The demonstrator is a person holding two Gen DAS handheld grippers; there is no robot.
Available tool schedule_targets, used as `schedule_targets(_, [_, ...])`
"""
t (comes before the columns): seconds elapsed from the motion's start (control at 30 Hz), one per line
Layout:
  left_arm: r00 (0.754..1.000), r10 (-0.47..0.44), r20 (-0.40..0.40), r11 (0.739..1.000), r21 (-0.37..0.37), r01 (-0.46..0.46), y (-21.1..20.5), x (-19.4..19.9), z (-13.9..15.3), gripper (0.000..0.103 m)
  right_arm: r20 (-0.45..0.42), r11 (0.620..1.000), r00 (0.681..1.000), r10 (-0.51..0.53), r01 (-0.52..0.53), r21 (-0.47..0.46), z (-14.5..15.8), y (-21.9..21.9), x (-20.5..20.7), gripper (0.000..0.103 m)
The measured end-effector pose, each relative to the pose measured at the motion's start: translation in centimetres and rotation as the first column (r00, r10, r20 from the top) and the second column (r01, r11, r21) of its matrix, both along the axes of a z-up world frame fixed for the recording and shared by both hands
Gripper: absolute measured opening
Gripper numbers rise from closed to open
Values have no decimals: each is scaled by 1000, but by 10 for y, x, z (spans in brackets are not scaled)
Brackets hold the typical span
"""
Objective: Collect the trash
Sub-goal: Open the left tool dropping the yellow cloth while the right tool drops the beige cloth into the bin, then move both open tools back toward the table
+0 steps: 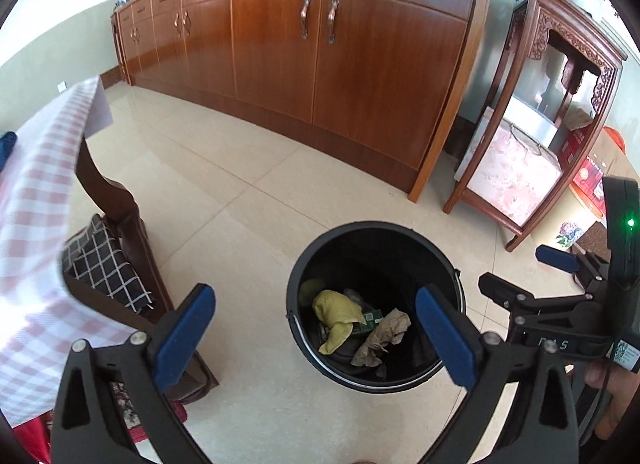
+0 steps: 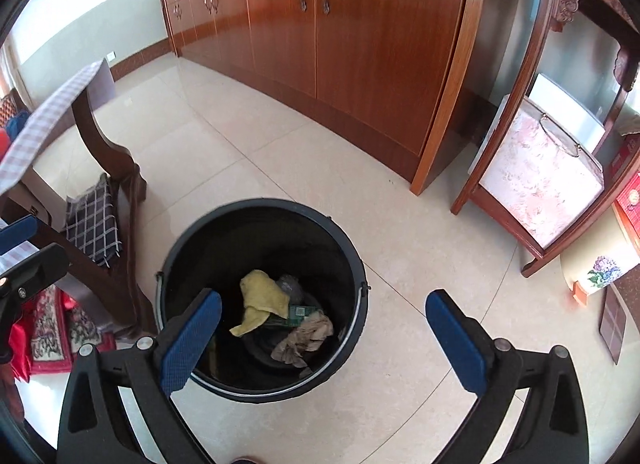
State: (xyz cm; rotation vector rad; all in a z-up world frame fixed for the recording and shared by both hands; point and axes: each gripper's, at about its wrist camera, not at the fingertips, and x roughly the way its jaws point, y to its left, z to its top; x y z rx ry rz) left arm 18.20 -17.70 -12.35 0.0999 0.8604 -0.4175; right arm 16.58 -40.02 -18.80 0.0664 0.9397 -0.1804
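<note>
Left gripper [image 1: 316,334], right gripper [image 2: 324,338]: fingers apart (empty) above black bin [image 2: 348,260].

This is a home, most likely a dining or living room. A long wooden sideboard [image 1: 320,44] with drawers and paired metal door handles runs along the wall over a glossy beige tiled floor [image 1: 224,192]. A carved dark-wood side table [image 1: 560,76] stands beside it, with a floral storage box [image 2: 540,188] on its lower shelf. A checked tablecloth [image 1: 36,200] hangs over a table, next to a wooden chair [image 2: 116,184] bearing a plaid cushion [image 1: 106,264]. A patterned red rug [image 2: 48,328] lies beneath.
</note>
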Motion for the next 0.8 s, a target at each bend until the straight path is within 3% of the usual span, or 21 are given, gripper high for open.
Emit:
schedule_targets(0.33, [995,45,93,998,-39,-41,28,-22,42,101,110,1000,994,11,-13,14,59,27,-24,103])
schedule_targets(0.8, [960,171,223,984,-94,-154,88,-60,88,101,227,997,971,80,-81,-6,109,85,-49,103])
